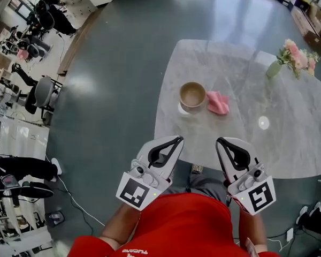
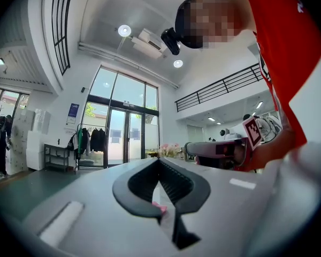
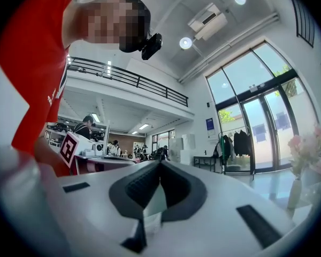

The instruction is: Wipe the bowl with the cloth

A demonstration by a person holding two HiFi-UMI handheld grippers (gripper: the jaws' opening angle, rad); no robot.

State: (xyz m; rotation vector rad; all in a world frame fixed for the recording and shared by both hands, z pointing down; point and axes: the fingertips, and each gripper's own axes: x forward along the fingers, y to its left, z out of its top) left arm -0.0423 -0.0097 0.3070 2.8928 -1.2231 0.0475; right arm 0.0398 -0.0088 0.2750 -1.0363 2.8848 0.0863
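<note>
A tan bowl (image 1: pixel 193 96) stands on a white saucer near the left edge of the white marble table (image 1: pixel 289 143). A crumpled pink cloth (image 1: pixel 218 103) lies right beside it, on its right. My left gripper (image 1: pixel 177 139) and right gripper (image 1: pixel 219 141) hover side by side over the table's near edge, short of the bowl and cloth. Both point level at the table, shut, with nothing between their jaws. In the left gripper view the left gripper (image 2: pixel 159 160) has its jaws together, and a bit of pink cloth (image 2: pixel 158 205) shows below them. The right gripper (image 3: pixel 160 162) is shut the same way.
A pale green vase of pink flowers (image 1: pixel 295 58) stands at the table's far right corner. Grey floor surrounds the table. Office chairs (image 1: pixel 40 92) and equipment line the left side of the room. The person's red shirt (image 1: pixel 182 224) fills the bottom of the head view.
</note>
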